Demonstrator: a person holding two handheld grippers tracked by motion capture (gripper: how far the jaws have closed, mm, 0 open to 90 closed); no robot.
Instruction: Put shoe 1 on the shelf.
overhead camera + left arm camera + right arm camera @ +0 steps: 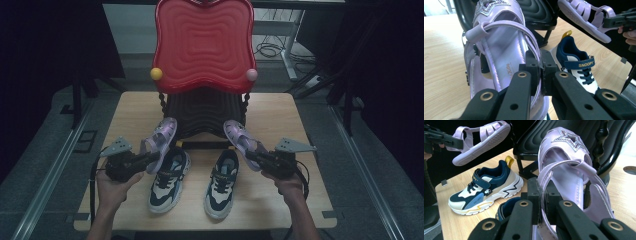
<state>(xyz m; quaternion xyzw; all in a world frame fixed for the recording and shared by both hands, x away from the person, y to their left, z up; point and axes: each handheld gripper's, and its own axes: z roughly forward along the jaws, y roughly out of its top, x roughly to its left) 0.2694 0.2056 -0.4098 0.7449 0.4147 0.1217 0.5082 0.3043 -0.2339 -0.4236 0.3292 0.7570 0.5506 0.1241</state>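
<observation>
1. Light wooden table [280,107]: black chair w/ glossy red wavy backrest [202,42] at far edge.
2. Two navy-and-white kids' sneakers [170,177] side by side on tabletop, centre.
3. Left gripper [145,159]: jaws clamped on heel strap of shiny lilac sandal [161,140], lifted above the table.
4. Right gripper [252,156]: jaws clamped on strap of matching lilac sandal [240,140], also lifted.
</observation>
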